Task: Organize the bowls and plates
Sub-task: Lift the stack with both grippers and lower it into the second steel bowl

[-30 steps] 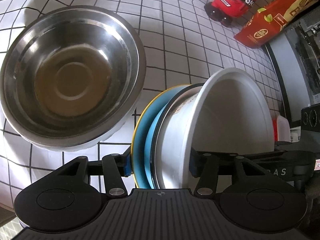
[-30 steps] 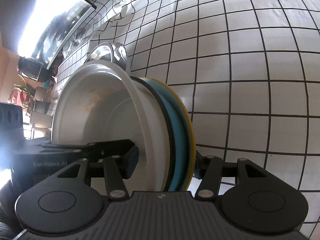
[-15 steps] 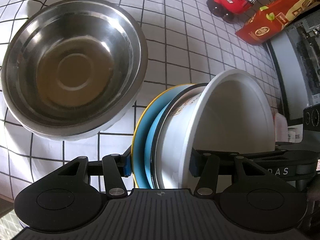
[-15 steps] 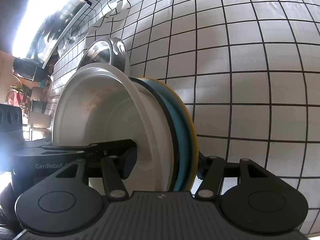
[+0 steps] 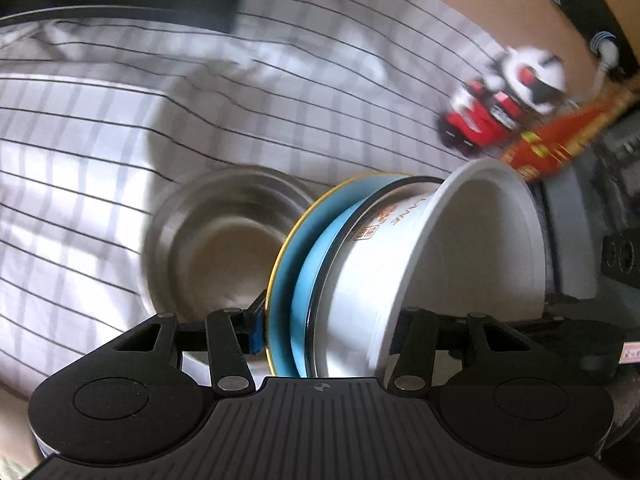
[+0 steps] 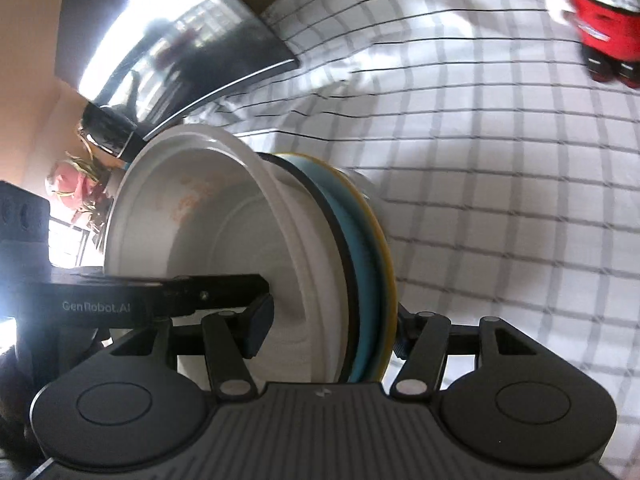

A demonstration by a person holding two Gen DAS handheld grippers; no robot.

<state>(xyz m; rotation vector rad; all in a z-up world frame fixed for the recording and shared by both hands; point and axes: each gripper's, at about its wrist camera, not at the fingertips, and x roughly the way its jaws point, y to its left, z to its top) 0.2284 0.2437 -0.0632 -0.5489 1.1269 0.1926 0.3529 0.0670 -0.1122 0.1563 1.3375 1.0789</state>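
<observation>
Stack (image 5: 400,272) of white bowl on blue plates clamped between both grippers, left gripper (image 5: 328,332) and right gripper (image 6: 332,328); steel bowl (image 5: 224,240) down-left beyond left's fingers.

We see a white bowl (image 5: 472,248) with orange lettering, nested against a light blue plate (image 5: 298,264) edged in yellow. Behind it sits a silver steel bowl (image 5: 216,236) on a white tablecloth (image 6: 500,184) gridded with thin black lines. A red, white and black toy figure (image 5: 504,104) stands beside a red-and-yellow packet (image 5: 560,140). The gripper fingers (image 6: 258,320) are black, with blue pads.
</observation>
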